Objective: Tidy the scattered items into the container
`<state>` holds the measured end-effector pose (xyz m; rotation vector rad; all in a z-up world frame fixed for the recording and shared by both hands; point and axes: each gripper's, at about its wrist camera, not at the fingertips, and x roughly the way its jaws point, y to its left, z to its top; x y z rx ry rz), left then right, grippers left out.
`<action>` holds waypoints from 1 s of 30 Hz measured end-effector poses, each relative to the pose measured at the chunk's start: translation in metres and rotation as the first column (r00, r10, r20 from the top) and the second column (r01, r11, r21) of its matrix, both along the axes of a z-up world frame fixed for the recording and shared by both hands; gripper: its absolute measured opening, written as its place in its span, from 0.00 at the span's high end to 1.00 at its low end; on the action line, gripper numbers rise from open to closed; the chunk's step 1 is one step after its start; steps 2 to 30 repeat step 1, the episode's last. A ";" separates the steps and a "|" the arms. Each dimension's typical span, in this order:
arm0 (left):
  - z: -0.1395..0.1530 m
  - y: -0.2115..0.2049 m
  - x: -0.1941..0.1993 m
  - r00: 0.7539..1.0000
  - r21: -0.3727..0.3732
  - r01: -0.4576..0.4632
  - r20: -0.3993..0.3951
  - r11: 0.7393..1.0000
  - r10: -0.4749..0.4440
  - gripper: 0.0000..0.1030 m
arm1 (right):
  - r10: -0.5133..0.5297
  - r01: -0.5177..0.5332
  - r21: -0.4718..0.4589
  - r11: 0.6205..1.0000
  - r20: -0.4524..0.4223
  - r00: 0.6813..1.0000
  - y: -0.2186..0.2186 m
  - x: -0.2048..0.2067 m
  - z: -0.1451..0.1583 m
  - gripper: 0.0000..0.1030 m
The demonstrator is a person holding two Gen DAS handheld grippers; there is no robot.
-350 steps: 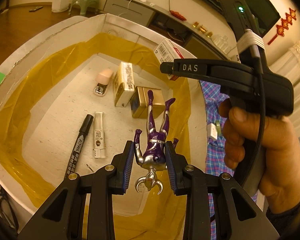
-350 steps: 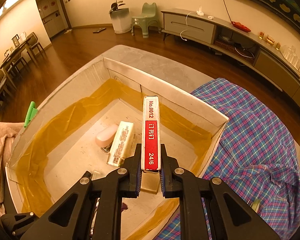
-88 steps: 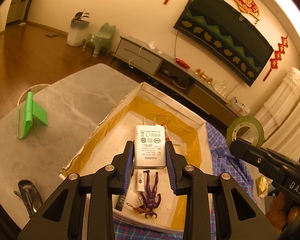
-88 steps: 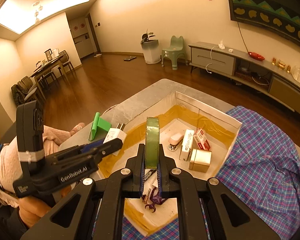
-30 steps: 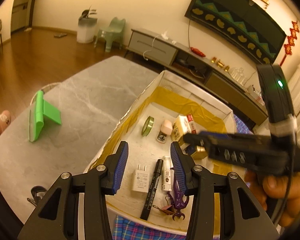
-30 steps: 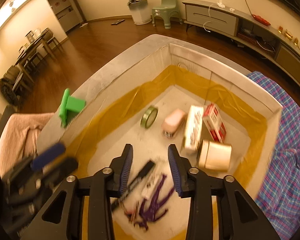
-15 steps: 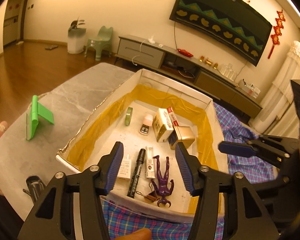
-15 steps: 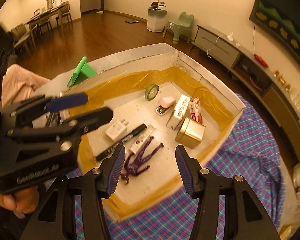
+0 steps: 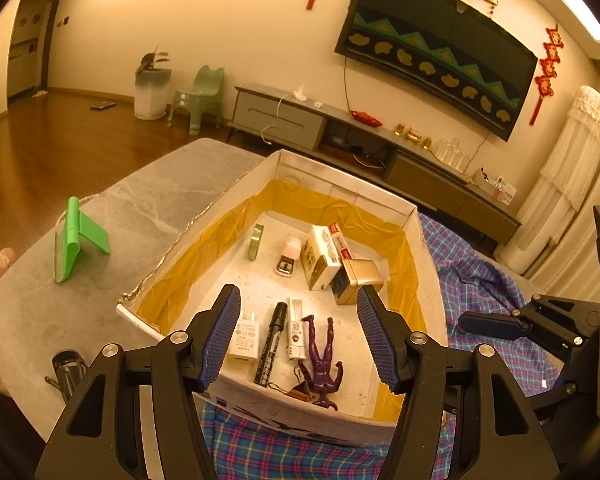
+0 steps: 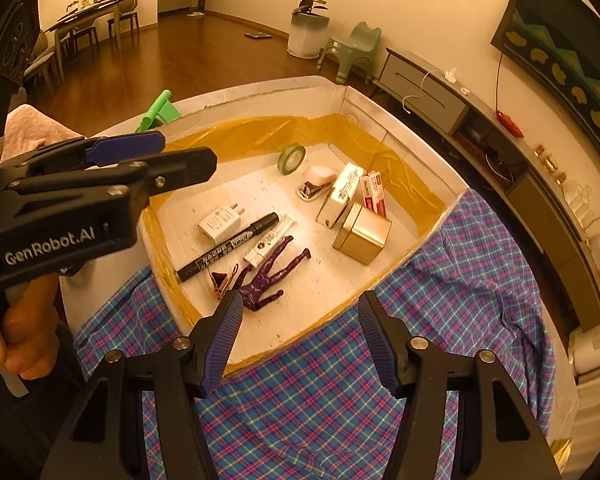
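Grey marble table (image 9: pixel 148 200) (wood floor (image 9: pixel 40 136) beyond); left gripper (image 9: pixel 298 334) wide, right gripper (image 10: pixel 300 334) opening, both empty.

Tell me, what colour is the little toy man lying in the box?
Purple. The toy figure shows best in the right wrist view.

Green tape roll (image 10: pixel 291 159) and white charger (image 10: pixel 221 222) now lying in the box (image 10: pixel 400 128), left gripper (image 9: pixel 298 334) empty, right gripper (image 10: pixel 300 336) empty, jaws opening
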<state>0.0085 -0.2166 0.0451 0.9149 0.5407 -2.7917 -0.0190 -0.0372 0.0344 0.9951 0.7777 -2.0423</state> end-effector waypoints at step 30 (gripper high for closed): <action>-0.001 0.000 0.000 1.000 0.004 0.000 0.005 1.000 0.000 0.38 | 0.000 0.000 0.002 1.000 0.001 1.000 0.000 0.000 -0.001 0.40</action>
